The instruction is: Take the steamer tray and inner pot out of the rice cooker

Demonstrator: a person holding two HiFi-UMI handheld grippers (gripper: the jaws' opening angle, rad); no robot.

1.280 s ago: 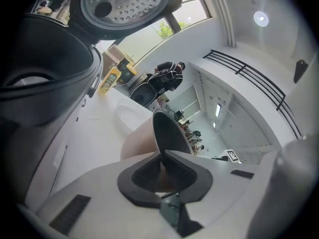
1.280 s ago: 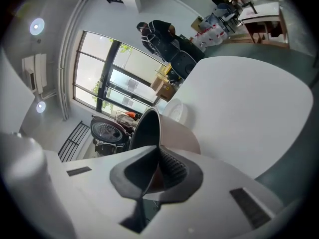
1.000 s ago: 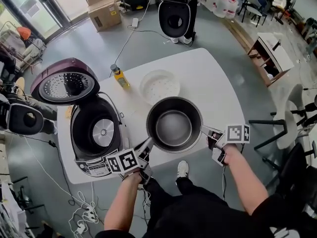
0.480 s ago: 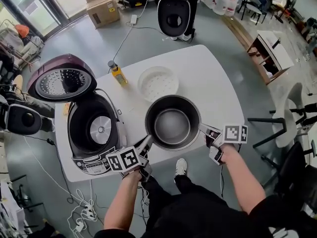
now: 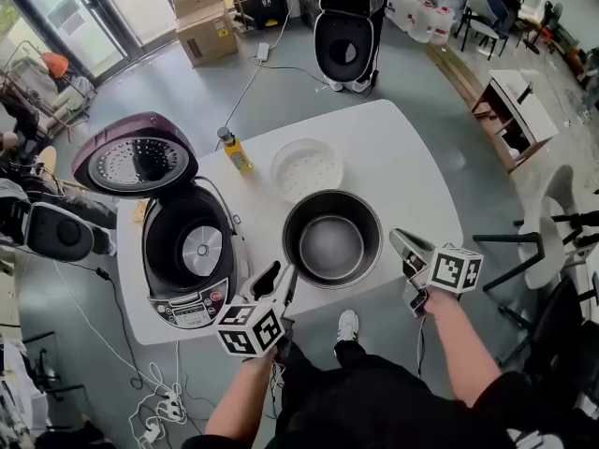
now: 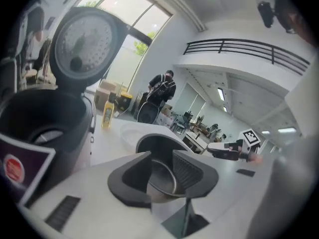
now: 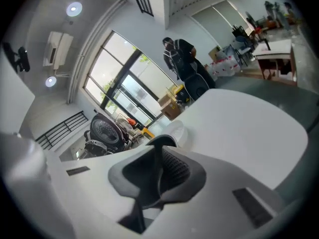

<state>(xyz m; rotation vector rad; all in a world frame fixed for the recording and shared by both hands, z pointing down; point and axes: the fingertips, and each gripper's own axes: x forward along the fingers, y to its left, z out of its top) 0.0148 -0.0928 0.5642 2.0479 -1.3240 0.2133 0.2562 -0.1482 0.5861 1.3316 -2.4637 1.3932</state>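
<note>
Sitting in the middle of the white bench (image 5: 412,166) is the dark inner pot (image 5: 332,239). It is out of the rice cooker (image 5: 192,251), it stands the right way up, and there is nothing inside it. The white steamer tray (image 5: 306,168) lies just behind the pot, on the bench too. The rice cooker stands at the left end of the bench with its purple lid (image 5: 136,165) tipped up, so the round plate at the bottom of its hole shows. A small yellow bottle (image 5: 234,151) stands between the lid and the tray. The left gripper (image 5: 278,277) is near the pot's rim on the side close to the person, but it does not touch the pot. Its fingers (image 6: 130,180) are opening and hold nothing, and the pot's rim shows through the gap, farther off. The right gripper (image 5: 398,239) is just beside the right rim, off the pot. Its fingers (image 7: 174,171) are almost pressed together and hold nothing.
</note>
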